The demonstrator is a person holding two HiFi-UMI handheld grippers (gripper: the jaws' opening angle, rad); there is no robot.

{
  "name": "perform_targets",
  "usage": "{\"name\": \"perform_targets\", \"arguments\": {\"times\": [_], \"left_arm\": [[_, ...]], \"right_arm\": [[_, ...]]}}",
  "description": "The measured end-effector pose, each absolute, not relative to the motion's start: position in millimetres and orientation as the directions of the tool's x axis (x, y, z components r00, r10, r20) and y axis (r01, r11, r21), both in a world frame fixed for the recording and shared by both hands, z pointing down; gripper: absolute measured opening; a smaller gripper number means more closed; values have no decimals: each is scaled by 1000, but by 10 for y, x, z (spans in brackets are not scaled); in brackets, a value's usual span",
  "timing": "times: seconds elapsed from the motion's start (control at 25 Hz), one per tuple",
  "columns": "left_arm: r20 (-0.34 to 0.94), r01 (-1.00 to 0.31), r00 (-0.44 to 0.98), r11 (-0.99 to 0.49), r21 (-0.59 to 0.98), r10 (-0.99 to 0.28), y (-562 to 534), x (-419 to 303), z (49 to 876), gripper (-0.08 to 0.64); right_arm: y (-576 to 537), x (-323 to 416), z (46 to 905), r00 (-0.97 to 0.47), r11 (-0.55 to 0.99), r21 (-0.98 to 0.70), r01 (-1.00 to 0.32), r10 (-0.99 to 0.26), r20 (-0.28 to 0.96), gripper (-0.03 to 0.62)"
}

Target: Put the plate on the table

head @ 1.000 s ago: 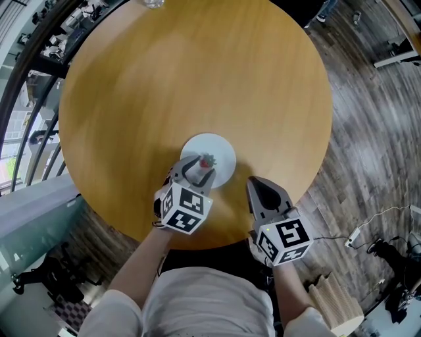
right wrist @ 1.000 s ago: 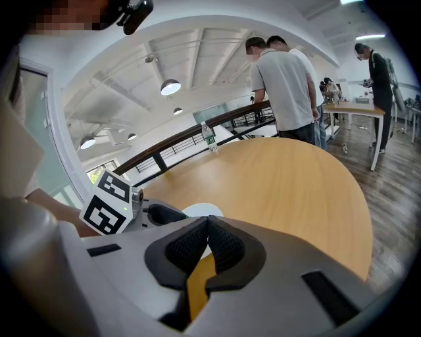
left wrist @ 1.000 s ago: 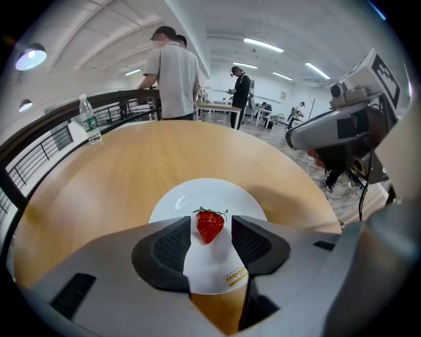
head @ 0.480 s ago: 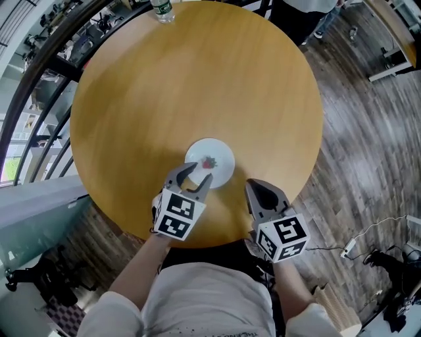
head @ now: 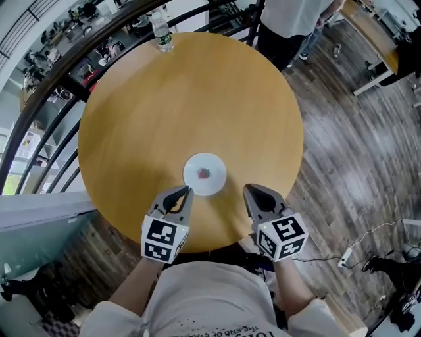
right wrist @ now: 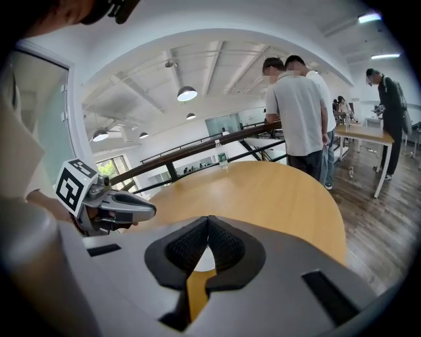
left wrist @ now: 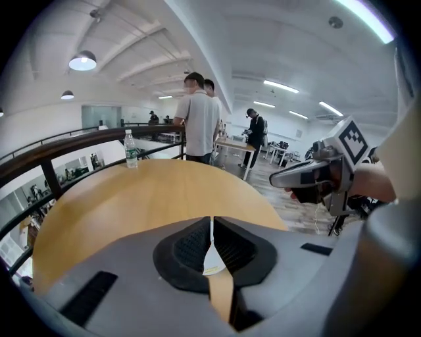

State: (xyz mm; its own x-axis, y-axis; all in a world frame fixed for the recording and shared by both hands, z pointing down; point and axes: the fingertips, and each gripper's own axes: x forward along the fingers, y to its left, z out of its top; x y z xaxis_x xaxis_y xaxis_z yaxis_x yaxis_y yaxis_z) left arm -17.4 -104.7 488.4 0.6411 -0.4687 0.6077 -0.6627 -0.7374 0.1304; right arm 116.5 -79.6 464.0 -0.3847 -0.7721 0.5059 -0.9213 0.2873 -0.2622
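Note:
A small white plate with a red speck in its middle lies flat on the round wooden table, near the front edge. My left gripper hovers just short of the plate's near-left rim, clear of it. Its jaws are closing and nearly meet, with nothing between them. My right gripper is shut and empty beside the plate's near-right rim. A sliver of the plate shows below the left jaws, and the plate also peeks under the right jaws.
A water bottle stands at the table's far edge by a dark railing. People stand beyond the far side. Wood floor lies to the right, with a cable on it.
The left gripper, wide around the plate's near rim a second ago, has drawn back toward me off the plate and closed its jaws. The plate stays on the table. The right gripper barely moved.

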Motion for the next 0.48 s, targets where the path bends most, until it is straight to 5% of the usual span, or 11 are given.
{"name": "perform_targets", "arguments": {"times": [0.48], "left_arm": [[519, -692, 678, -689, 214, -520, -810, -314, 4282, 25]], "right_arm": [[-602, 1080, 4255, -403, 307, -270, -913, -784, 472, 24]]}}
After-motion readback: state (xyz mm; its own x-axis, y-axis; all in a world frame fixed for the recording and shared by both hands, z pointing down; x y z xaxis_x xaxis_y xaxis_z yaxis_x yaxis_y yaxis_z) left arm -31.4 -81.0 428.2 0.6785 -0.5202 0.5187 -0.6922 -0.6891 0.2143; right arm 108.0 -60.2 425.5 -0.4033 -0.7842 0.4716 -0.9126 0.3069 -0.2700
